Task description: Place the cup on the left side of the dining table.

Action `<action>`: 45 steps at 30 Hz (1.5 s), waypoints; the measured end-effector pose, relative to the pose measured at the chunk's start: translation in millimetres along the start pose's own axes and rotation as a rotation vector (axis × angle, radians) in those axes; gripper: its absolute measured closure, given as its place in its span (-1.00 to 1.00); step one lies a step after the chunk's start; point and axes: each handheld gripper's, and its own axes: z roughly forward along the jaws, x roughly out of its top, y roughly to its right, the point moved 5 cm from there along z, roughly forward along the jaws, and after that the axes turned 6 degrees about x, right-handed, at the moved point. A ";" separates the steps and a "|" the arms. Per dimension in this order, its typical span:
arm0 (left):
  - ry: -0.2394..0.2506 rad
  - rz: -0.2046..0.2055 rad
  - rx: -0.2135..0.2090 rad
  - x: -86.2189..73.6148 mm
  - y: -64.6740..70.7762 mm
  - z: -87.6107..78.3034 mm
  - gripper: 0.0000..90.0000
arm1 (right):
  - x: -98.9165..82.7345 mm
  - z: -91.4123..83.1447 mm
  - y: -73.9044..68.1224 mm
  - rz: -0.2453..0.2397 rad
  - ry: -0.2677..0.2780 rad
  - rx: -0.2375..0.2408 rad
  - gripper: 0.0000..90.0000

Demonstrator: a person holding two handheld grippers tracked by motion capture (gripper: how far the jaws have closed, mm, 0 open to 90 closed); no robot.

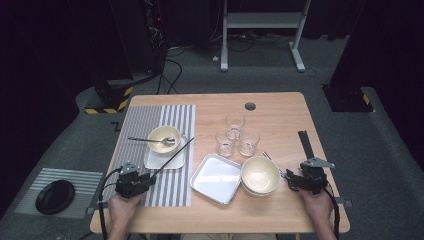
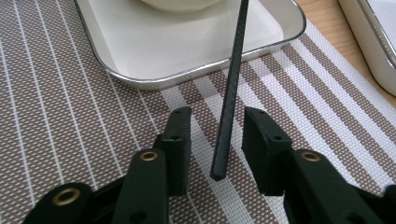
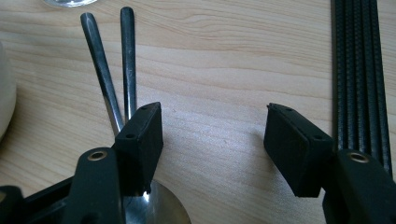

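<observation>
— While your left gripper (image 2: 215, 135) hovers low over the striped placemat (image 1: 160, 150), what sits between its jaws?

— You have a thin black chopstick (image 2: 231, 88) there. Its blunt end lies in the gap, and neither pad presses on it, so your jaws stand parted around it, not clamped. It runs away from you and crosses the rim of the small metal tray (image 2: 187, 51).

— Where does that stick lie on the table?

— From the high view, the chopstick (image 1: 172, 156) slants from your left gripper (image 1: 145, 181) up toward the right, leaning over the tray (image 1: 150, 161) that carries a cream bowl (image 1: 161, 135) with a spoon (image 1: 150, 140) across it.

— And my right gripper?

— Your right gripper (image 3: 212, 135) is wide apart, with bare wood between the pads. Two dark metal handles (image 3: 112, 60) lie by its left-hand jaw in the right gripper view, and a shiny spoon bowl (image 3: 163, 210) shows under that jaw. Whether the jaw touches them you cannot tell. A bundle of black chopsticks (image 3: 359, 70) lies along the far edge of that view.

— What else is near?

— You have a second metal tray (image 1: 215, 177) at the middle, touching or just beside two stacked cream bowls (image 1: 260, 175), and three clear glasses (image 1: 235, 135) behind them. Your right gripper (image 1: 295, 181) rests near those bowls.
</observation>
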 end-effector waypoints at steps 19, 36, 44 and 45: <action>0.098 0.028 -0.005 16.5 18.2 -12.9 0.23 | 0.0 0.0 0.0 0.000 0.000 0.000 -0.17; 0.130 0.071 -0.054 29.1 47.2 -10.2 0.17 | 0.0 -0.1 0.0 0.000 0.000 0.001 -0.17; 0.125 0.088 -0.079 30.2 61.5 -2.6 0.13 | 0.0 -0.1 0.0 0.000 0.000 0.001 -0.17; 0.125 0.089 -0.083 30.2 62.4 -1.8 0.13 | 0.0 0.0 0.0 0.000 0.000 0.001 -0.17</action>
